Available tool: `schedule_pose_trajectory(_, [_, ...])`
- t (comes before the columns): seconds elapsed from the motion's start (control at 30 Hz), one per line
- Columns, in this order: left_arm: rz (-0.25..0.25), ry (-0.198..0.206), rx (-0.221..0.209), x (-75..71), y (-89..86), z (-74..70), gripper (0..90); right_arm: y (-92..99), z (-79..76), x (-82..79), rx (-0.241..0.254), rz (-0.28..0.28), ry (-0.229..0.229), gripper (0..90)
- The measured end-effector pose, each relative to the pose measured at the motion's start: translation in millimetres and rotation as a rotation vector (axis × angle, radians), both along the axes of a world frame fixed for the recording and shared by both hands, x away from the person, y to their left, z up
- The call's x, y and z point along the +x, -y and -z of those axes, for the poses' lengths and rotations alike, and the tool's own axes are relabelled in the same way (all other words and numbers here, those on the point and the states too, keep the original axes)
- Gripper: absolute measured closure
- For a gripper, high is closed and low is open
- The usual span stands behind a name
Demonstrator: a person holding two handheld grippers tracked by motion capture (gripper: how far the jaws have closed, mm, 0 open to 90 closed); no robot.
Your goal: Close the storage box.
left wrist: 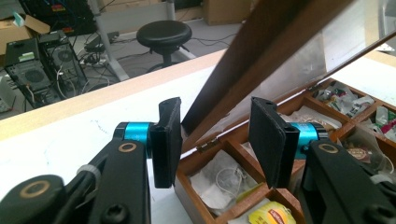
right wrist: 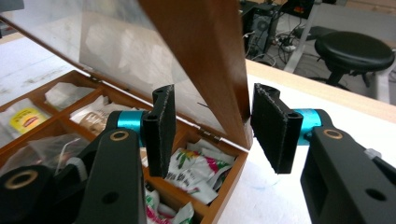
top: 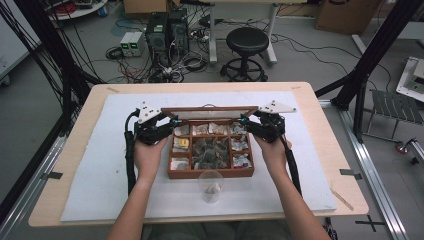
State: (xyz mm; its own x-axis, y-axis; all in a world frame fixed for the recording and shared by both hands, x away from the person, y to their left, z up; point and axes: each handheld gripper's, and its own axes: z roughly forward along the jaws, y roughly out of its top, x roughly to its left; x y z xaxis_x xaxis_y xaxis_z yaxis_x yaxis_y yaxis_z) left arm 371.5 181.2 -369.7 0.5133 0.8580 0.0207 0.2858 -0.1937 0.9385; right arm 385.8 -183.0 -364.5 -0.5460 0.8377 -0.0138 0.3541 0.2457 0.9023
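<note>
Here your two claws flank a wooden tea box (top: 210,172) sitting mid-table (top: 320,165) on a white mat (top: 100,190), its glass-paned lid (top: 210,113) raised and tilted. Your left claw (left wrist: 215,140) straddles the lid's left edge, jaws spread, pads clear of the wood. Your right claw (right wrist: 212,128) straddles the right edge likewise, a gap on both sides. Tea bags (top: 211,152) fill the compartments. A clear cup (top: 210,186) stands just in front of the box.
</note>
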Motion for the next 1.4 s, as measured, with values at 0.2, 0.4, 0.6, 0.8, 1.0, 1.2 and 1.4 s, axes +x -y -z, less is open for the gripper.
schedule_pose_trajectory(0.2, [0.001, -0.001, -0.013, -8.0, -0.2, -1.2, 52.6, -0.6, -1.4, -8.3, 0.012, 0.006, -0.009, 49.2])
schedule_pose_trajectory(0.4, [0.001, 0.000, -0.039, -17.1, -1.5, 1.9, 52.6, 0.1, -2.4, -17.0, 0.020, 0.005, -0.011, 48.7])
schedule_pose_trajectory(0.6, [0.008, 0.006, -0.045, -29.8, -1.9, 2.2, 51.8, 0.6, 2.8, -28.4, 0.031, 0.011, 0.000, 48.5])
schedule_pose_trajectory(0.8, [0.017, 0.006, -0.057, -43.4, -2.8, 3.4, 51.2, 2.0, 5.6, -38.3, 0.033, 0.005, -0.008, 47.9])
schedule_pose_trajectory(1.0, [0.023, 0.003, -0.068, -54.6, -3.7, 6.1, 50.5, 2.6, 7.8, -48.6, 0.035, 0.005, -0.019, 47.4])
schedule_pose_trajectory(1.2, [0.026, 0.005, -0.071, -64.6, -4.0, 9.3, 49.5, 3.9, 9.5, -58.1, 0.047, 0.003, -0.020, 47.1])
schedule_pose_trajectory(1.4, [0.035, -0.006, -0.080, -73.8, -4.9, 14.6, 49.0, 4.5, 13.3, -66.2, 0.041, -0.002, -0.026, 46.9])
